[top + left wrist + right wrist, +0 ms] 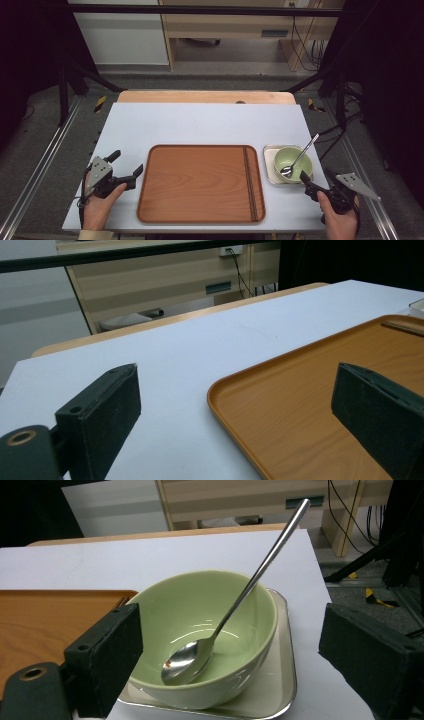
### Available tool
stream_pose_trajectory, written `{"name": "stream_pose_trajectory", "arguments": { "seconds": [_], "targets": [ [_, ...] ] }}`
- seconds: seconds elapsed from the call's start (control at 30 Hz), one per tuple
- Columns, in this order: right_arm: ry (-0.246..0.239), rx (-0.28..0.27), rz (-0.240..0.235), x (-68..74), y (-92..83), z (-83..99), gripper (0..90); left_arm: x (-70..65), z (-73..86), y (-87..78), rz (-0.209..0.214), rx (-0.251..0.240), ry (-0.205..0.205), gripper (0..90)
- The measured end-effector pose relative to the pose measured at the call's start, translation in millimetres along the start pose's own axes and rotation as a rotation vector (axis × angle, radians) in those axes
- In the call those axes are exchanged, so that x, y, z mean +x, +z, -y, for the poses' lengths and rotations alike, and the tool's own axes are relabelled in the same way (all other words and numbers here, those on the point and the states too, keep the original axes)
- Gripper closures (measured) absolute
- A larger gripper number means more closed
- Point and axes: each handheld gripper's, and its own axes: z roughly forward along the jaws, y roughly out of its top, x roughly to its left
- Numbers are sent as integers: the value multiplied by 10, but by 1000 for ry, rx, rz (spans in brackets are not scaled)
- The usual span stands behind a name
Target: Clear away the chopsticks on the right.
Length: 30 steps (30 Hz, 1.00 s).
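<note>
High view overhead; both close views share tray.

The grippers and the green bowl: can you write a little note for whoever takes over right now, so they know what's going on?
Left gripper: open, holding nothing, at the left edge of the wooden tray, one jaw over its rim.
Right gripper: open, holding nothing, just on the person's side of the green bowl, aimed at it.
Things: the bowl sits on a small metal dish right of the tray. A spoon leans inside it, handle up over the far rim. A pair of dark chopsticks lies along the tray's right side.
Done: nothing gripped or on the move.
Left: probably grasping the bowl, maybe to set it on the tray.
</note>
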Motion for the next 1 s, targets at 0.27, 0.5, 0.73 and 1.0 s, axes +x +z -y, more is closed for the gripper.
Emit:
{"name": "stream_pose_trajectory", "arguments": {
  "seconds": [0.27,0.5,0.73,1.0],
  "targets": [
    [0,37,-11,-144,33,-65,125,53,34,-18,-6,-11,-6,45],
    [1,79,-45,-318,171,-256,189,69,30,-34,-13,-25,-14,45],
    [6,169,-91,-441,480,-385,235,80,32,-42,-14,-28,-17,45],
    [56,231,-150,-531,773,-545,341,82,26,-46,-11,-30,-20,48]
  ]
}}
